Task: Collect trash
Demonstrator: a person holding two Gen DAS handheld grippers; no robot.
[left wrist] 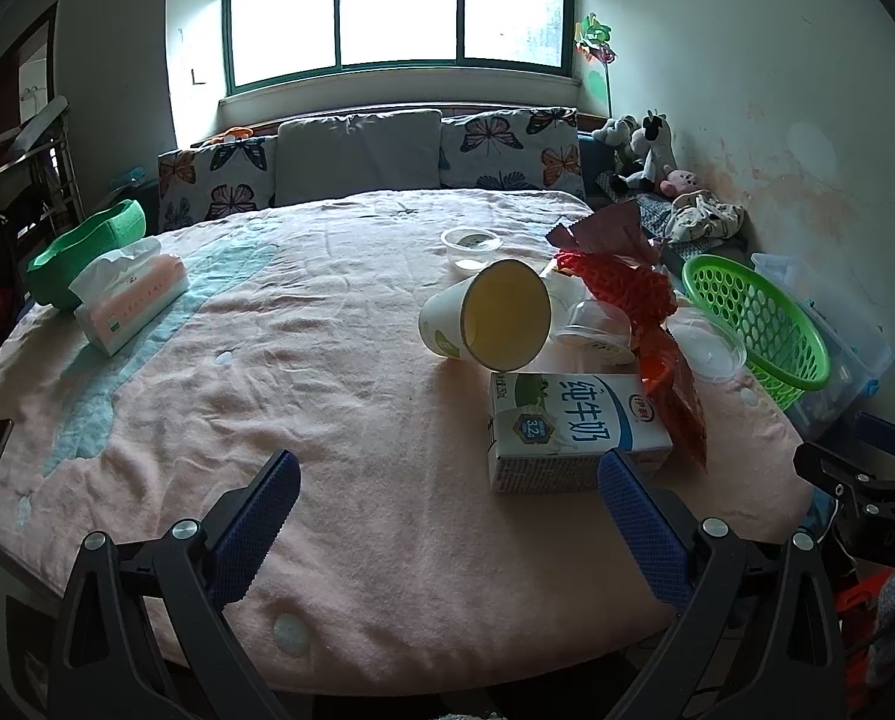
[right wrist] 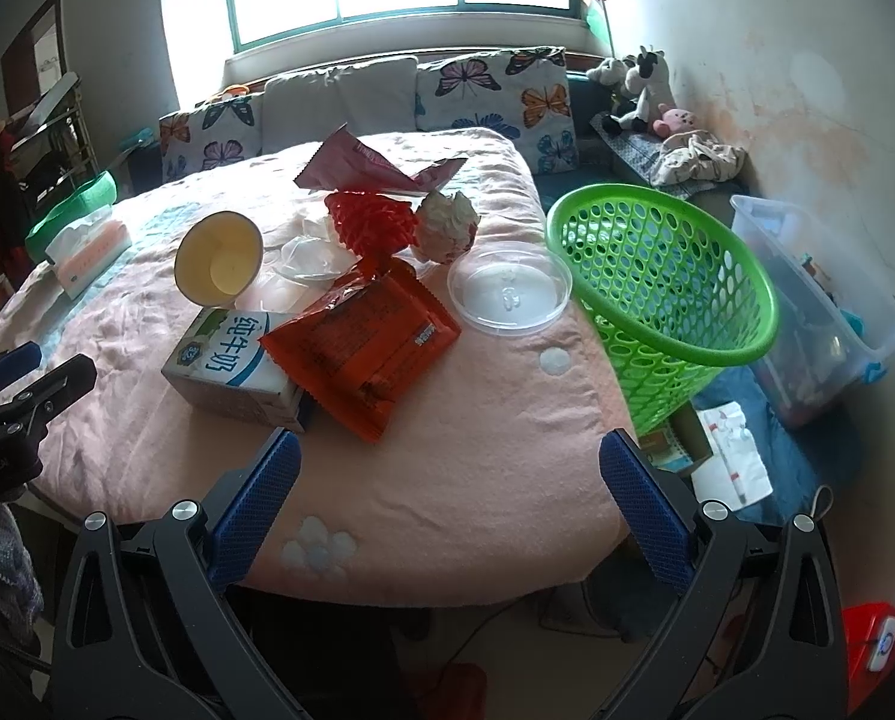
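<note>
Nearest the cameras: the left gripper (left wrist: 447, 531) and right gripper (right wrist: 450, 516) are both hovering low over the near edge of the pink blanket (right wrist: 447, 480), fingers spread wide, holding nothing.

Just ahead: one milk carton (right wrist: 231, 366) is lying flat, partly under one orange snack wrapper (right wrist: 363, 348).

Middle of the pile: one paper cup (right wrist: 219, 258) is lying tipped with its mouth facing the cameras; one clear round lid (right wrist: 510, 294) is sitting flat near the basket; at least two small clear plastic cups (left wrist: 597, 327) are crowding behind.

Further back: one red foam net (right wrist: 372, 225), one crumpled tissue ball (right wrist: 447, 225) and one dark red torn packet (right wrist: 375, 165) are clustering together.

Right of the pile: one green basket (right wrist: 663, 294) is leaning tilted off the bed's edge, looking empty.

Far left: one tissue box (left wrist: 129, 303), not trash.

Handling: everything is looking light. The carton seems stiff, best pinched across its narrow sides; the wrapper is likely slippery and crinkly, so grip an edge; the cup may crush, so take its rim gently.
</note>
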